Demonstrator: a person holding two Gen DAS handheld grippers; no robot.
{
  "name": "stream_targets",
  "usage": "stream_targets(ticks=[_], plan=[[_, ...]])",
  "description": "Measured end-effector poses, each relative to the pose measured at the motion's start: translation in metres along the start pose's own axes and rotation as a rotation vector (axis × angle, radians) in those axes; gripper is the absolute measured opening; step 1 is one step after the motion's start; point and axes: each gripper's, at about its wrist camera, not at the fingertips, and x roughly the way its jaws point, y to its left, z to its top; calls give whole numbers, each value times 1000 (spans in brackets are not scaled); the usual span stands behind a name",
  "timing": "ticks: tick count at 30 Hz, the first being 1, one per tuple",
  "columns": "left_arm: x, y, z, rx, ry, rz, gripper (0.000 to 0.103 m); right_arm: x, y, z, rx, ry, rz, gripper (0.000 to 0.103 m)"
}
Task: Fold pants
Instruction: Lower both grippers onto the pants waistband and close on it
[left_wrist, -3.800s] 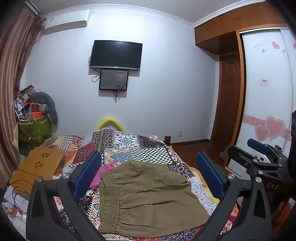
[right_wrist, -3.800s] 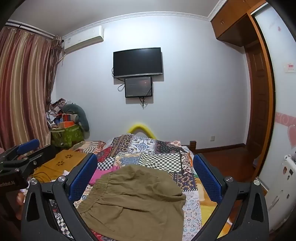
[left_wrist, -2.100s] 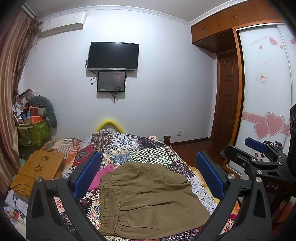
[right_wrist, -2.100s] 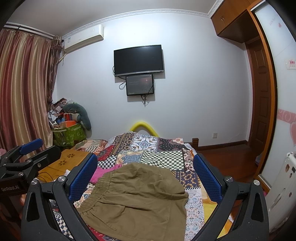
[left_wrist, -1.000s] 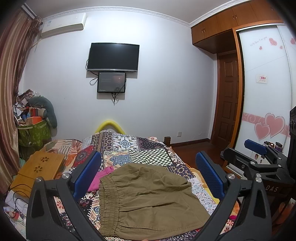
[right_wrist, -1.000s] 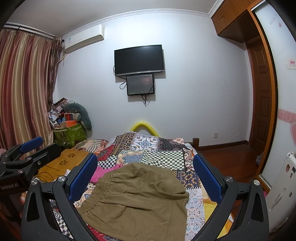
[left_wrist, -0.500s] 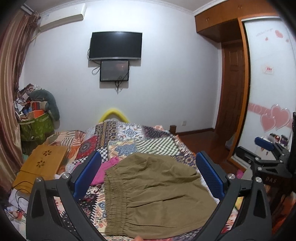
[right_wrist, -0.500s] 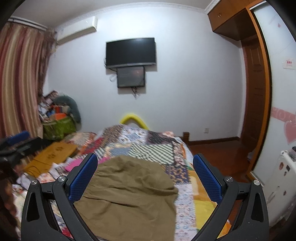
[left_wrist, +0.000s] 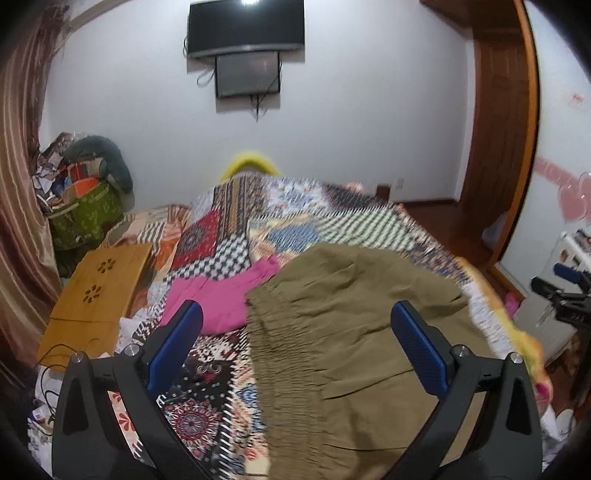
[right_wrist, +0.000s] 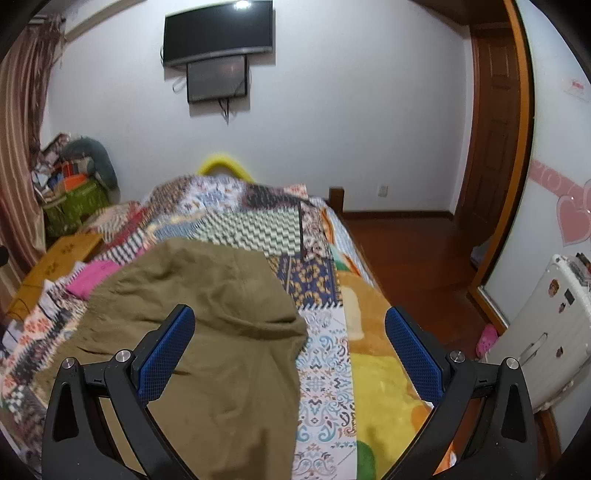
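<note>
Olive-brown pants (left_wrist: 354, 332) lie spread on the patchwork bedspread (left_wrist: 295, 221), with the gathered elastic waistband (left_wrist: 284, 350) toward the left. In the right wrist view the pants (right_wrist: 207, 314) fill the lower left, their right edge falling near the middle of the bed. My left gripper (left_wrist: 295, 343) is open and empty, hovering above the waistband side. My right gripper (right_wrist: 288, 347) is open and empty above the right edge of the pants. The right gripper also shows at the far right of the left wrist view (left_wrist: 569, 291).
A pink garment (left_wrist: 221, 295) lies on the bed left of the pants. A wooden lap desk (left_wrist: 96, 295) and a cluttered green bag (left_wrist: 81, 214) sit to the left. A white suitcase (right_wrist: 546, 332) stands right of the bed, on the wooden floor (right_wrist: 413, 251).
Both grippers have moved forward and tilted down toward the bed, so the pants now look larger and closer. The grippers stay open. The pants have not moved.
</note>
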Motion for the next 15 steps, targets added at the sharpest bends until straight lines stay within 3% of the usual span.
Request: stream_targets(ticks=[2, 4, 7, 12, 15], plan=[[23, 9, -5, -2, 51, 13, 103, 13, -4, -3, 1, 37, 13, 102], [47, 18, -12, 3, 106, 29, 103, 32, -6, -5, 2, 87, 26, 94], [79, 28, -26, 6, 184, 40, 94, 55, -11, -12, 1, 159, 45, 87], [119, 43, -49, -58, 317, -21, 89, 90, -17, -25, -2, 258, 72, 74], [138, 43, -58, -86, 387, -77, 88, 108, -23, -32, 28, 306, 83, 73]])
